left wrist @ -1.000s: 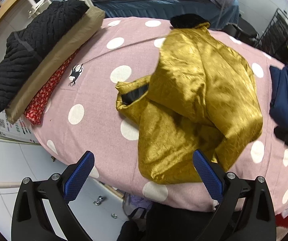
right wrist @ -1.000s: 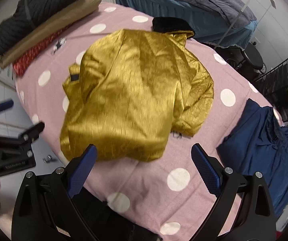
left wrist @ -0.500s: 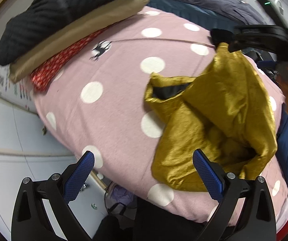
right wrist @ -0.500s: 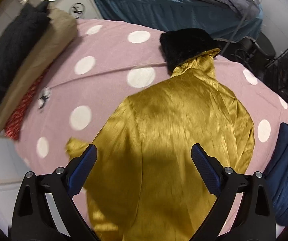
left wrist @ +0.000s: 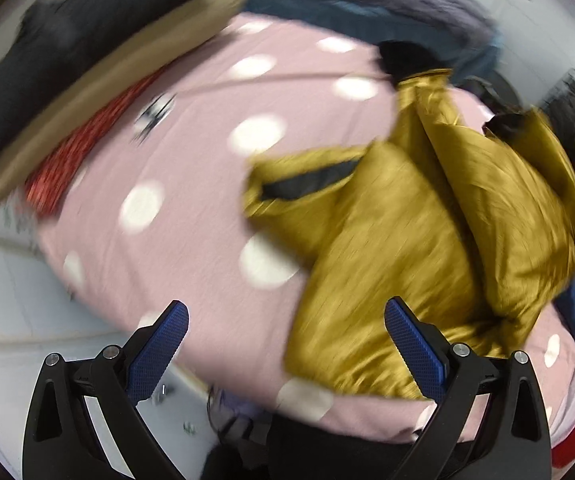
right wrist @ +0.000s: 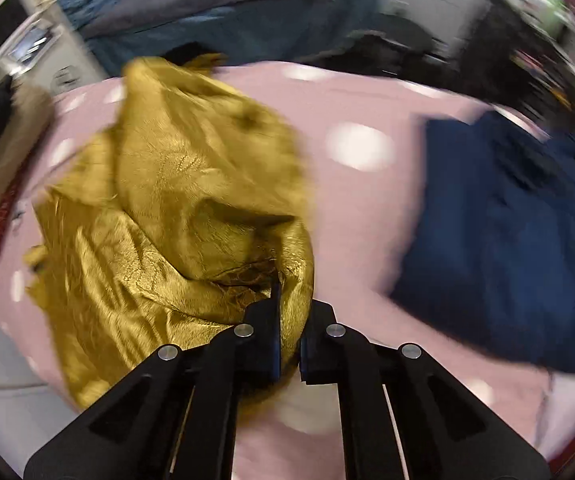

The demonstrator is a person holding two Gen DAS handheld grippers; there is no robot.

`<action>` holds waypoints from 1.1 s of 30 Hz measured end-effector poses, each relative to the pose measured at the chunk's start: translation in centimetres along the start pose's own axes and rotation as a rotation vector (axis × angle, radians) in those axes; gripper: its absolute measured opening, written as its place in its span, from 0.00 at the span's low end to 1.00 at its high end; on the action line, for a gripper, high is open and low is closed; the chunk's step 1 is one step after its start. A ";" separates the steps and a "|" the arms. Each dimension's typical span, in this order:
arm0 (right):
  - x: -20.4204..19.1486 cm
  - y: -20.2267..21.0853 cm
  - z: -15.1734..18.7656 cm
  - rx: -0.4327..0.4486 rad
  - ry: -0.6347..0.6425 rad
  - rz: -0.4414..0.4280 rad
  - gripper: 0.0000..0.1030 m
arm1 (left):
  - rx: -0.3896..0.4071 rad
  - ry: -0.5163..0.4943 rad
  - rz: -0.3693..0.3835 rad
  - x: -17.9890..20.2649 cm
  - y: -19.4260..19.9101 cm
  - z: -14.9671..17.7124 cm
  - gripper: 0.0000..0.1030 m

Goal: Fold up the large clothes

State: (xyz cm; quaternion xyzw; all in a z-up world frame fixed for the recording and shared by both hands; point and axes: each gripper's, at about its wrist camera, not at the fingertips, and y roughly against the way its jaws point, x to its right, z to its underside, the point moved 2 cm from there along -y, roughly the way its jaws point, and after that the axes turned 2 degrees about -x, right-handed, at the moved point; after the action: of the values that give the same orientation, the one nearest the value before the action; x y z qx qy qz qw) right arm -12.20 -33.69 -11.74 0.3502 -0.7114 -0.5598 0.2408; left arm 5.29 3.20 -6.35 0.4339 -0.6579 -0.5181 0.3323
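My right tongs [right wrist: 289,332] are clamped on a fold of the gold jacket [right wrist: 175,208], which is heaped ahead and left of them on the spotted cover [right wrist: 351,208], so I should draw it flat while my left tongs [left wrist: 285,344], standing apart and empty, pin the near hem.

The jacket [right wrist: 175,200] is glossy, crinkled gold cloth (satin-like). The cover [left wrist: 191,184] is matt pink cloth. The left gripper [left wrist: 285,340] has textured blue pads [left wrist: 415,344].
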 end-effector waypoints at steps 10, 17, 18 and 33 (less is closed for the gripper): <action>14.2 -0.9 14.9 -0.154 -0.429 -0.028 0.06 | 0.117 -0.395 0.153 15.9 -1.9 -9.2 0.94; 14.1 -0.2 15.8 -0.120 -0.432 -0.019 0.06 | -0.040 -0.332 0.398 22.3 -7.7 -12.8 0.94; 14.8 -0.2 15.8 -0.122 -0.441 -0.026 0.06 | -0.067 -0.314 0.447 23.5 -8.3 -12.7 0.93; 22.7 -1.1 13.5 -0.109 -0.542 0.078 0.06 | -0.174 -1.063 0.839 39.0 5.2 8.8 0.05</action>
State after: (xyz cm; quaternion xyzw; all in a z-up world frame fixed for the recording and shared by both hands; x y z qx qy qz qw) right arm -36.37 -42.77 -17.43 0.1467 -0.7315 -0.6609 0.0816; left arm -19.37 -28.55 -3.90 -0.1993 -0.8003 -0.5392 0.1704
